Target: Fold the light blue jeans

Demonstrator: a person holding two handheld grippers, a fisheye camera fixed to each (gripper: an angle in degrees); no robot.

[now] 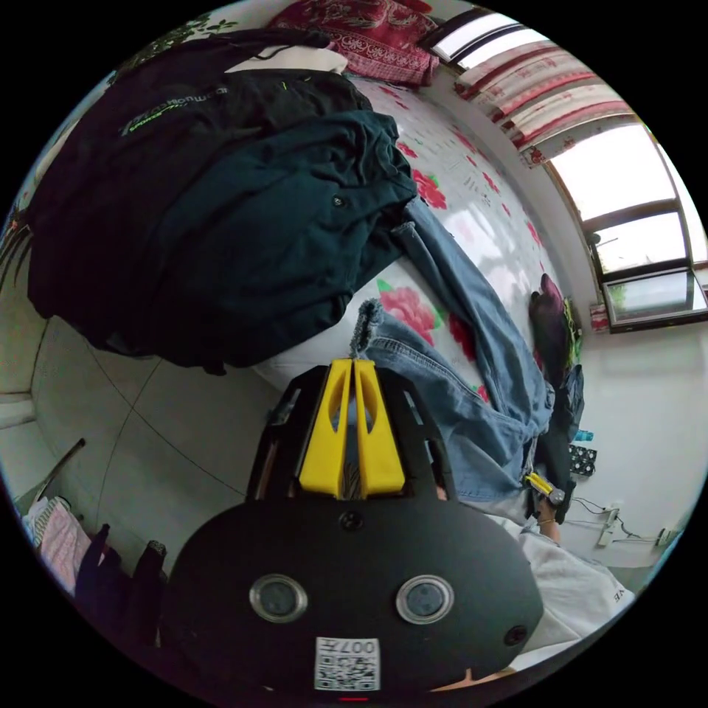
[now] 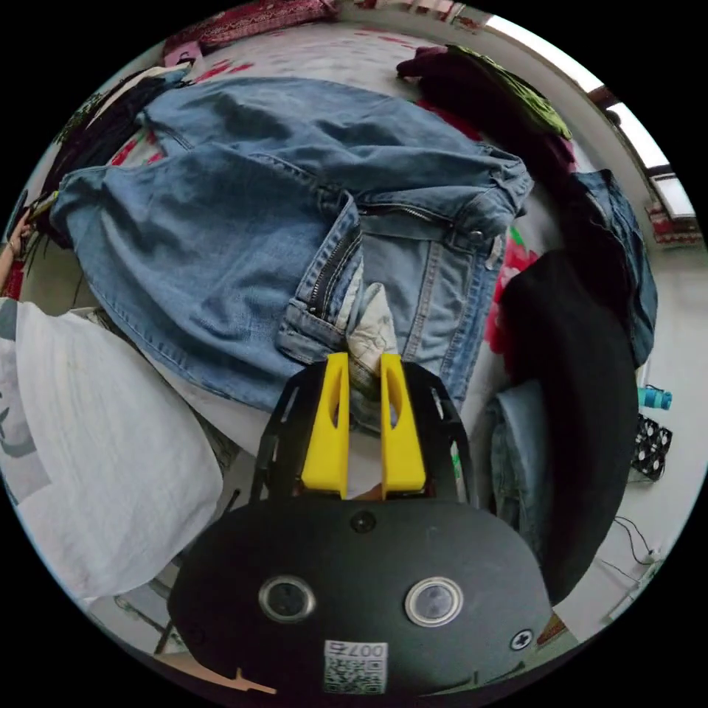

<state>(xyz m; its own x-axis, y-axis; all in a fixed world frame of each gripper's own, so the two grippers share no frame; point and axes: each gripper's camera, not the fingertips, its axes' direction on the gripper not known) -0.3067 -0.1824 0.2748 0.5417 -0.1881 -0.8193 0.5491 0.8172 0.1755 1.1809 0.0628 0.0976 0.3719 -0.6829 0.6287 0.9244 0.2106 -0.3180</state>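
**Denim held at both ends, ready to square up**

Denim covers most of what I'm working with: the light blue jeans [image 2: 243, 221] lie spread across the flowered bedspread [image 1: 472, 184], waist toward my right gripper, legs running away toward my left. In the left gripper view the two legs stretch along the bed edge, one hem lying near the heap of dark clothes [image 1: 221, 221] piled at the far end.

My left gripper [image 1: 354, 365] has its yellow jaws drawn together on the frayed hem of one leg [image 1: 366, 321]; the fabric rises straight out from between the tips, so I judge the pinch is holding. My right gripper [image 2: 363, 365] sits at the open fly, jaws close together with the waistband and the pale pocket lining [image 2: 372, 328] bunched between them; I read that as a grip, though the lining may be all that is held firmly.

A black garment [image 2: 575, 383] lies just beside the waist, and another pile [image 2: 487, 88] sits beyond.

To do this step well, I'd keep both ends taut and level, smooth the slack out of the seat, and lay one leg squarely on the other before folding lengthways. The zipper [image 2: 332, 265] gapes open, so I'd watch that the fly doesn't twist the fold.
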